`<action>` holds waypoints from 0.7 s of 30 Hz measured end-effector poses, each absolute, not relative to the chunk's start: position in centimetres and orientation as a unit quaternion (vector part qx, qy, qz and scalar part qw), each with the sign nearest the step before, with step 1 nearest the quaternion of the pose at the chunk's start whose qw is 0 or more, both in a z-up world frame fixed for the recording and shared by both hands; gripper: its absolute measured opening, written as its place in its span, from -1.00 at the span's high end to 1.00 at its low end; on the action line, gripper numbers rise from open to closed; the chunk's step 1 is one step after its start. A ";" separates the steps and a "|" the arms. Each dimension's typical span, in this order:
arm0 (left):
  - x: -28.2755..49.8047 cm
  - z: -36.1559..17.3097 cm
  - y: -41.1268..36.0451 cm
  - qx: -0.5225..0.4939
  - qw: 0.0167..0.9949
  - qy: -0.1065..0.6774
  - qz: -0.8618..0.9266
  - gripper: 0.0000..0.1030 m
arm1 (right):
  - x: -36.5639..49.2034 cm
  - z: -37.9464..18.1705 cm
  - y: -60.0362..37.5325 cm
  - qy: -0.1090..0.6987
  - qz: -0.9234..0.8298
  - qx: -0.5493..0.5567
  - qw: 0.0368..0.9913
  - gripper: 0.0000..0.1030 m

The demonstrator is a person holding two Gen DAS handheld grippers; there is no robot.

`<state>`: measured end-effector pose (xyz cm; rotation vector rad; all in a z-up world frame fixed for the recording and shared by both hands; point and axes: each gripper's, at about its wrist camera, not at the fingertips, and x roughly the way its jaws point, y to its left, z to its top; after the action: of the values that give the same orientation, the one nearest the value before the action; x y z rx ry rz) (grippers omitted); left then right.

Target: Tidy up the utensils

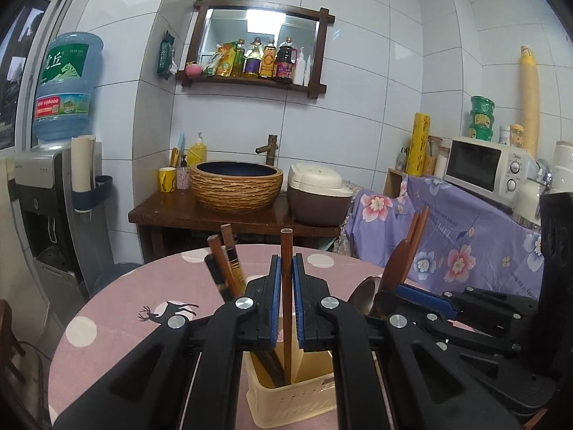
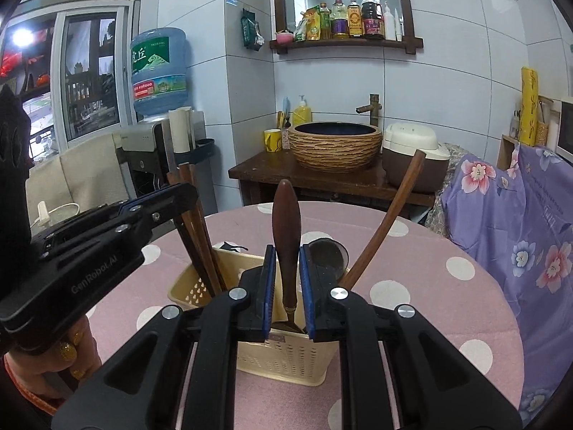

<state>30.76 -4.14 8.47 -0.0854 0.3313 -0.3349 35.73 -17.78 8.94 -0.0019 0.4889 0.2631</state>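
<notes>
A cream utensil basket (image 1: 286,397) stands on the pink dotted round table (image 1: 118,322); it also shows in the right wrist view (image 2: 286,358). My left gripper (image 1: 286,268) stands over it, its blue pads close around an upright brown chopstick (image 1: 286,251) whose lower end is in the basket. More chopsticks (image 1: 225,265) lean in the basket at left. My right gripper (image 2: 287,261) has its pads around a dark wooden-handled utensil (image 2: 285,222) standing in the basket. A metal spoon (image 2: 327,252) and a long wooden handle (image 2: 388,215) lean at right.
Behind the table a dark wooden counter (image 1: 172,215) carries a woven basin (image 1: 236,188) and a rice cooker (image 1: 318,193). A water dispenser (image 1: 50,193) stands left. A floral cloth (image 1: 465,233) with a microwave (image 1: 483,168) is right.
</notes>
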 end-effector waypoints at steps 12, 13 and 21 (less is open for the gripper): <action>27.3 9.6 -2.6 -0.051 0.973 0.142 -0.177 0.29 | 32.2 9.0 -19.8 0.202 0.135 0.020 0.970 0.17; 26.5 9.4 -2.0 -0.058 0.973 0.138 -0.176 0.07 | 31.6 9.0 -20.1 0.198 0.133 0.020 0.971 0.01; 18.8 4.5 1.6 -0.068 0.982 0.137 -0.114 -0.89 | 23.2 4.2 -23.4 0.201 0.077 0.011 0.976 -0.89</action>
<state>18.79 1.61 4.49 -0.1368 0.2760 -0.2295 23.15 -23.40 4.22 0.0229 0.4058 0.1556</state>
